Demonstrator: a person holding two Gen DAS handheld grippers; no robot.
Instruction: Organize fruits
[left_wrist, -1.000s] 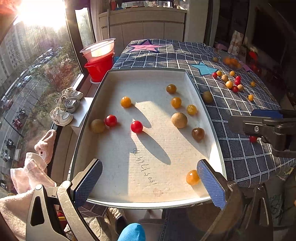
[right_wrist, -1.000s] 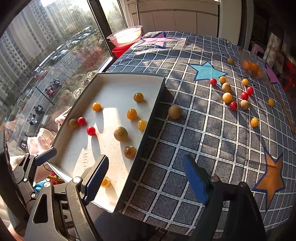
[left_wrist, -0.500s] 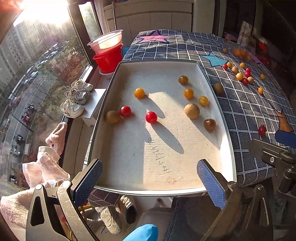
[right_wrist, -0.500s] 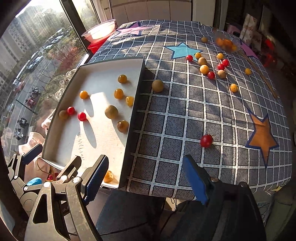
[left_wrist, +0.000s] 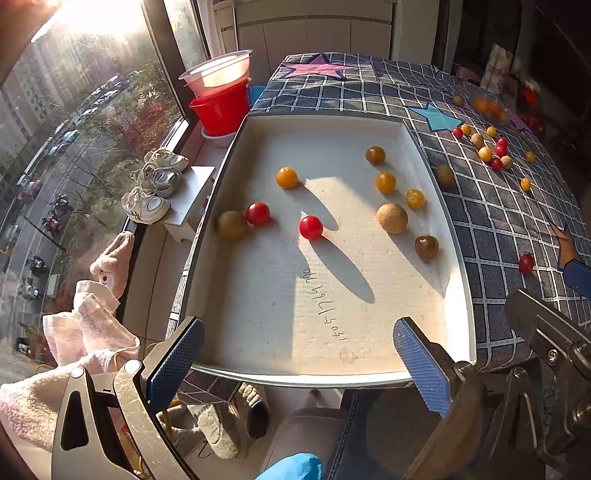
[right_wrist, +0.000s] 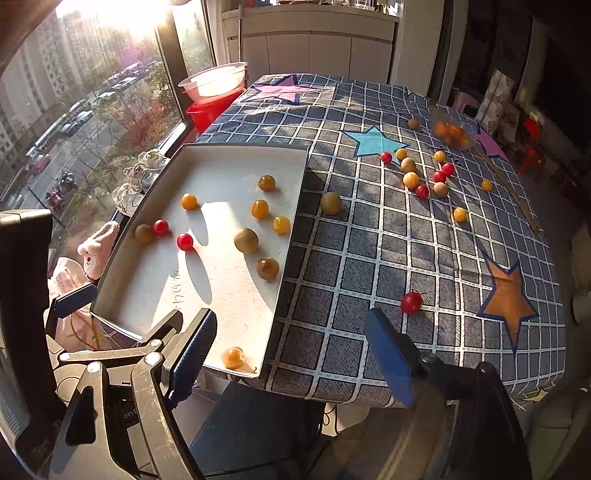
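Both the left gripper (left_wrist: 297, 354) and right gripper (right_wrist: 291, 354) hold fingers spread, empty, near the tray (left_wrist: 332, 122).

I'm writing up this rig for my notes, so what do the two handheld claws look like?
Both look alike. The left claw has bare, scuffed grey metal arms with round rivets and cut-out slots, each ending in a flat rectangular blue pad with a fine ribbed texture. The right claw has the same blue pads on similar metal arms. No sleeves or cables show clearly.
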